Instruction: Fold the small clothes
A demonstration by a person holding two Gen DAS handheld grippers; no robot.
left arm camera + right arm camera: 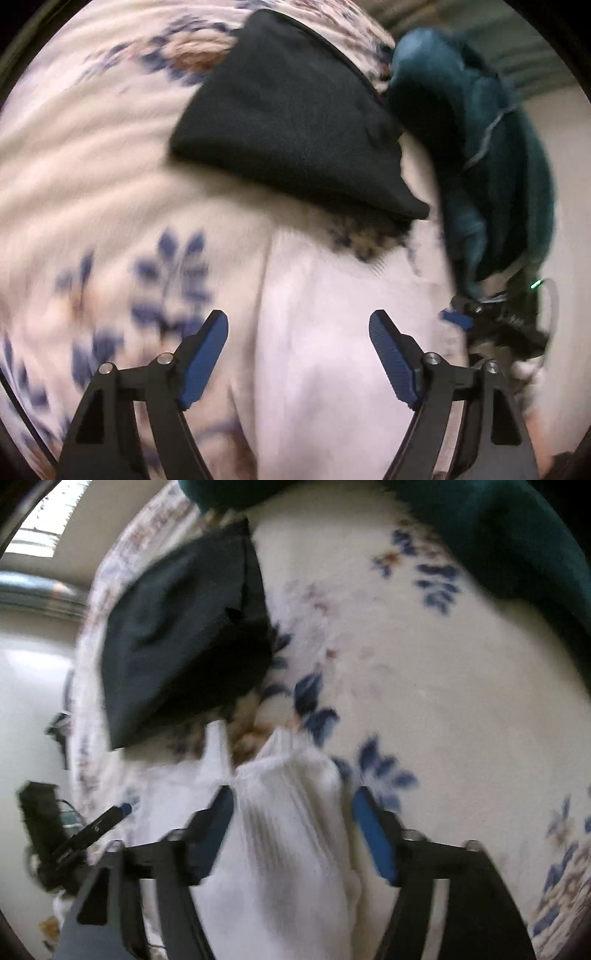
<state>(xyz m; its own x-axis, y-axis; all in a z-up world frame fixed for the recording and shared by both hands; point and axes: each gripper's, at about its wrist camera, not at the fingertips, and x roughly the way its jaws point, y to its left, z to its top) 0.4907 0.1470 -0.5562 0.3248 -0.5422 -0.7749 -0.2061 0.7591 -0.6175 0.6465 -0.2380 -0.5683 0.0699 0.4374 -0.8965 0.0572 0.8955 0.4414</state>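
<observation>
Lying on a flowery blanket (92, 155), a white piece of clothing (332, 350) spreads out under both grippers. No words or labels can be read on anything.

From the left wrist view, the left gripper (299, 354) has its jaws wide apart, and the white cloth shows in the gap between the blue pads (205, 362). Whether the pads touch it cannot be told. A folded black cloth (291, 122) lies farther ahead on the blanket, and a teal garment (480, 147) sits bunched just to its right.

From the right wrist view, the right gripper (293, 830) also has its jaws wide. A bunched, ribbed part of the white piece of clothing (291, 849) sits between them. The picture is blurry.
</observation>
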